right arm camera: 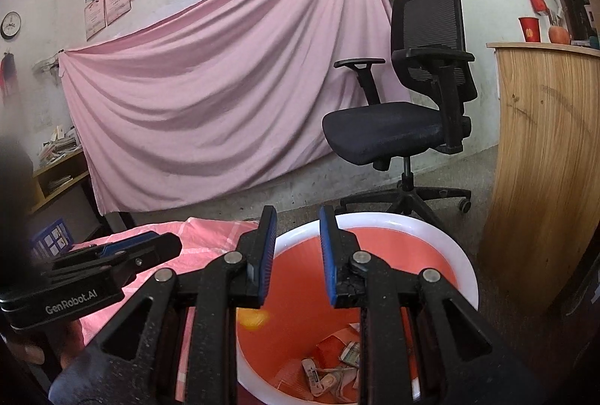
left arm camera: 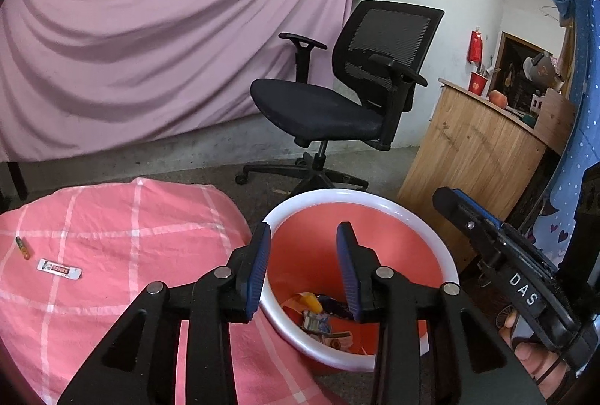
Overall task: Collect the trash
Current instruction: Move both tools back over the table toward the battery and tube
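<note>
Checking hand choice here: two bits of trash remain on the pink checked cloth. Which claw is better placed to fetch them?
Probably the left claw: open and empty, nearer the wrapper and small tube. The right claw hangs over the bin.

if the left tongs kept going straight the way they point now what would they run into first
Most likely the inside of the orange bin: the left tongs stand open and empty over its white rim, angled down towards the wrappers at the bottom. Depth is hard to judge here.
</note>
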A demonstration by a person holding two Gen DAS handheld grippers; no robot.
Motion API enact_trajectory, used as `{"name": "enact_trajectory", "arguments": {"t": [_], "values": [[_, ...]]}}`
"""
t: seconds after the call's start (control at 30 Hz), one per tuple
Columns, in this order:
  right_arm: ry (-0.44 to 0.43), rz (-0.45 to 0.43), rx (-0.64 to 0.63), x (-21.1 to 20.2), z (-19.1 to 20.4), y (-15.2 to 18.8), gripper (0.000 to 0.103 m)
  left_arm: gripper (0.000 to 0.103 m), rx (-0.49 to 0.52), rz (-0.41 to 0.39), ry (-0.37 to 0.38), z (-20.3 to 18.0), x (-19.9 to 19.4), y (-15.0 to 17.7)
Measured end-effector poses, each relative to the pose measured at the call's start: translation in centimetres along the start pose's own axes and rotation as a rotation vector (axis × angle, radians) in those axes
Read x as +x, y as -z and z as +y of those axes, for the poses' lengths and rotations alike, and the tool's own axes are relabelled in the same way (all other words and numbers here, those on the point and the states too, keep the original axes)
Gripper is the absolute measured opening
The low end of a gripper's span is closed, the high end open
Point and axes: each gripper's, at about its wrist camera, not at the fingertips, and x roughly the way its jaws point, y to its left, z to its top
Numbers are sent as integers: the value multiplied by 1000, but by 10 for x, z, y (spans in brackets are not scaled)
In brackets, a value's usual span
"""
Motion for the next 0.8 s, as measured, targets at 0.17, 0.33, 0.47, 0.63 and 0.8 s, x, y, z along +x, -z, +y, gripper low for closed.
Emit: {"name": "enact_trajectory", "arguments": {"t": [0.17,0.33,0.47,0.63,0.8], "values": [[-10,-33,-4,-5,8,-6,57,39,-22,-44,-36,13,-20,-4],[-25,-84,-6,-12,20,-13,72,53,-54,-125,-102,28,-48,-6],[-36,-136,-17,-20,33,-17,89,81,-78,-190,-172,42,-75,-2],[-64,-254,-34,-36,51,-19,103,101,-111,-347,-288,58,-114,9],[-124,-356,-69,-48,77,-19,103,101,-82,-415,-380,72,-143,20]]}}
